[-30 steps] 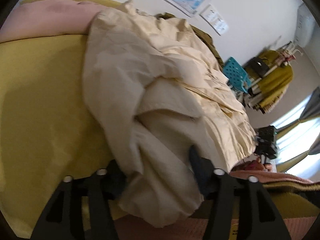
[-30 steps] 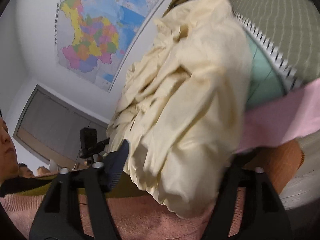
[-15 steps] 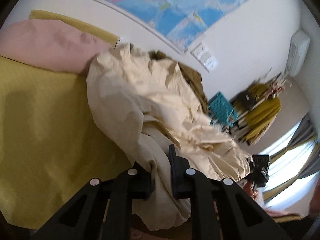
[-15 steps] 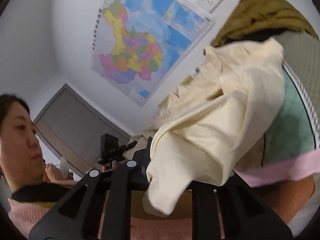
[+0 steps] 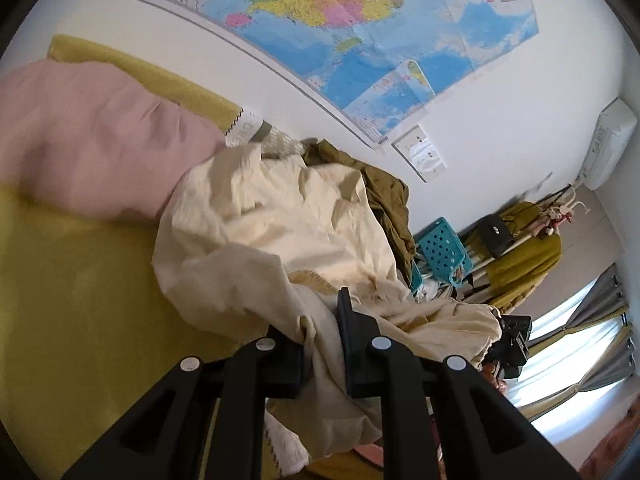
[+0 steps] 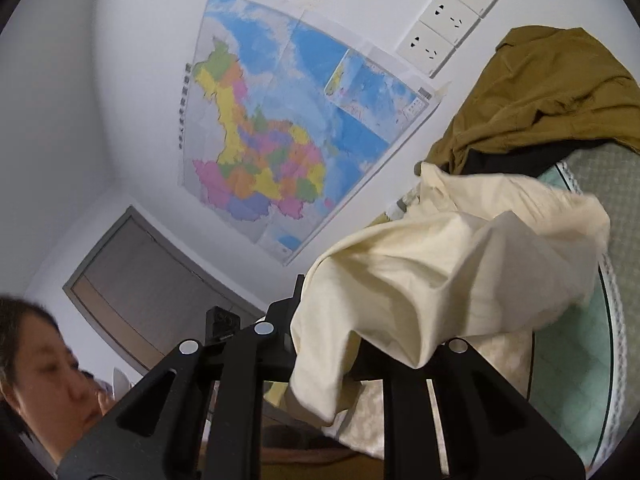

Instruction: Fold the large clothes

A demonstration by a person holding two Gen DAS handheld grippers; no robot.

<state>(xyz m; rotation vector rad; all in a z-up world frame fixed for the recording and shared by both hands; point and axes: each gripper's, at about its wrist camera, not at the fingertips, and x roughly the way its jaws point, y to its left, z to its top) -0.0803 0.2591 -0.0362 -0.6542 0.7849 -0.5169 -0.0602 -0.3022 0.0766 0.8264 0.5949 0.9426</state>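
A large cream garment (image 5: 280, 220) lies crumpled on the yellow bed cover (image 5: 72, 300). My left gripper (image 5: 322, 332) is shut on a bunched fold of it near the garment's lower edge, and the cloth hangs down between the fingers. In the right wrist view the same cream garment (image 6: 440, 272) is lifted off the bed, and my right gripper (image 6: 324, 344) is shut on another part of it. The cloth drapes over the right finger and hides it.
A pink pillow (image 5: 88, 140) lies at the head of the bed. An olive garment (image 5: 384, 196) is heaped behind the cream one, also in the right wrist view (image 6: 540, 92). A teal basket (image 5: 442, 250) and a clothes rack (image 5: 528, 236) stand beyond the bed. A person's face (image 6: 40, 376) is at lower left.
Both grippers closed on the cream garment and lifted it, tilting upward so the wall map fills more of both views. The cloth has pulled away from the bed.
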